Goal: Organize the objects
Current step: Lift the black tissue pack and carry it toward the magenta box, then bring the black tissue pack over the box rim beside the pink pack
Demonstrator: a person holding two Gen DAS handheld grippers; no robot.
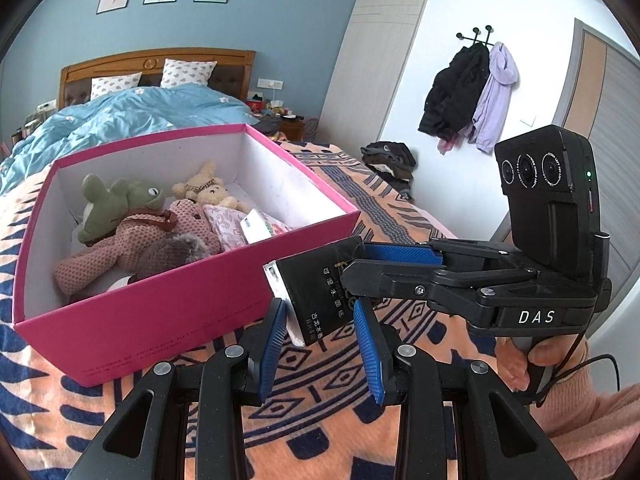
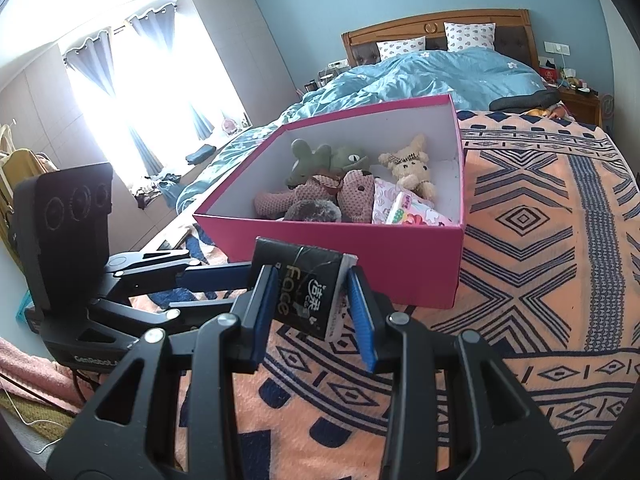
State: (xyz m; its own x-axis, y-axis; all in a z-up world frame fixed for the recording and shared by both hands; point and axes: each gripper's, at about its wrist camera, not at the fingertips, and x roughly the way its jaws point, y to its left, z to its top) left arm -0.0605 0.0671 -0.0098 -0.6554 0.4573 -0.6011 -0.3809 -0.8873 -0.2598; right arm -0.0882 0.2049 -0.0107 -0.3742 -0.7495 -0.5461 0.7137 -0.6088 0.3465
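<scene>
— Both grippers, how do they stand?

— My left gripper (image 1: pixel 320 336) and my right gripper (image 2: pixel 310 312) are each clenched on the same black plastic-wrapped tissue pack (image 2: pixel 304 286), gripping it from different sides. I hold it above the orange patterned blanket (image 2: pixel 540 240), just in front of the near wall of the pink cardboard box (image 1: pixel 168 300).

— And the box?

— It sits open on the blanket, holding a green plush frog (image 1: pixel 120 200), a pink knitted bear (image 1: pixel 132 240) and a beige plush bunny (image 1: pixel 208 188).
</scene>
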